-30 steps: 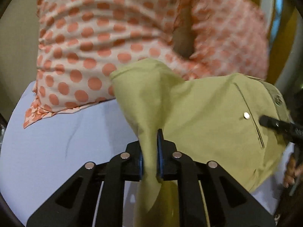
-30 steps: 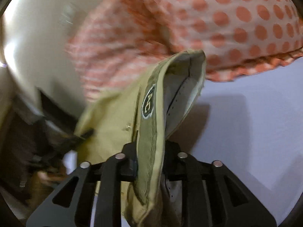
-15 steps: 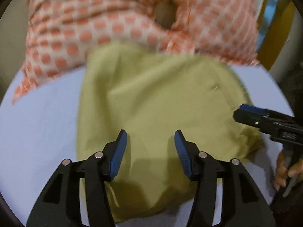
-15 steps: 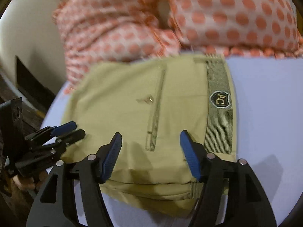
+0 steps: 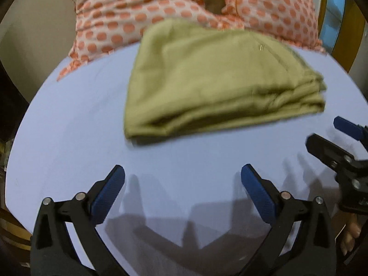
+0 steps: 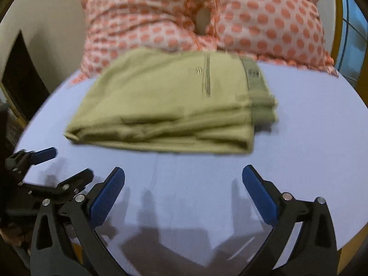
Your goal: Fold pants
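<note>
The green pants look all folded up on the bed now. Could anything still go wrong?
Maybe. The pants lie in a stacked bundle with the back edge right up against the spotted pillow; if the pillow shifts, it could nudge the top layer askew. The layers at the waistband end look uneven and might slide open. Both the left gripper and right gripper hang open near the pants, so a careless swing could snag an edge.

We see the folded pants (image 5: 214, 82) lying on the bed (image 5: 69, 142), their far edge against the 2 pillows (image 6: 264, 18) behind them. Both grippers sit nearer us, apart from the pants: left gripper (image 5: 182, 179) left, right gripper (image 6: 184, 179) right.
</note>
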A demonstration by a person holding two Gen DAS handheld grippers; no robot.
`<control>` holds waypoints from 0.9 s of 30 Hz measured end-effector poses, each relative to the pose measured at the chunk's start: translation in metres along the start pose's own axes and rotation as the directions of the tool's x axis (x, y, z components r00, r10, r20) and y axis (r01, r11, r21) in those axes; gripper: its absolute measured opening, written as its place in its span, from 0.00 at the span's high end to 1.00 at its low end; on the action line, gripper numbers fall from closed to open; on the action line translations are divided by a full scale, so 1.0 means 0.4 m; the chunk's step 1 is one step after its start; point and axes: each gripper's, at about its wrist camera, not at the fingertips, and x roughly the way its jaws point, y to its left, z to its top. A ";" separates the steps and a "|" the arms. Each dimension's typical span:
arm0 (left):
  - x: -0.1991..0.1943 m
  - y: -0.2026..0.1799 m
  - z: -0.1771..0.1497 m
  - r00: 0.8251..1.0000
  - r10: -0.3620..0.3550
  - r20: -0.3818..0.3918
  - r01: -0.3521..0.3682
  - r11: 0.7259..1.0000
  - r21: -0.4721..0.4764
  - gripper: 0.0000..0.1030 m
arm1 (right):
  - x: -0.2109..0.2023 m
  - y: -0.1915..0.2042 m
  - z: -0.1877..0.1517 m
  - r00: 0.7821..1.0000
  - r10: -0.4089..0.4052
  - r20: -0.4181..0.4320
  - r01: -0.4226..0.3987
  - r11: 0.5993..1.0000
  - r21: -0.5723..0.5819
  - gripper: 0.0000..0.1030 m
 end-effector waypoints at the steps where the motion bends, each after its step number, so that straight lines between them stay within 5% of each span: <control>1: -0.001 0.004 -0.003 1.000 -0.002 0.009 0.003 1.000 -0.014 0.02 | 0.007 0.003 -0.008 1.000 -0.027 -0.007 0.027 1.000 0.006 0.01; 6: 0.005 0.025 -0.008 0.998 -0.057 0.007 0.058 0.998 -0.030 0.02 | 0.024 0.031 -0.028 0.991 -0.130 -0.016 0.130 0.991 -0.022 0.01; 27: 0.005 0.024 -0.012 0.998 -0.051 0.021 0.052 0.998 -0.045 0.02 | 0.021 0.032 -0.030 0.989 -0.146 -0.012 0.147 0.989 0.010 0.01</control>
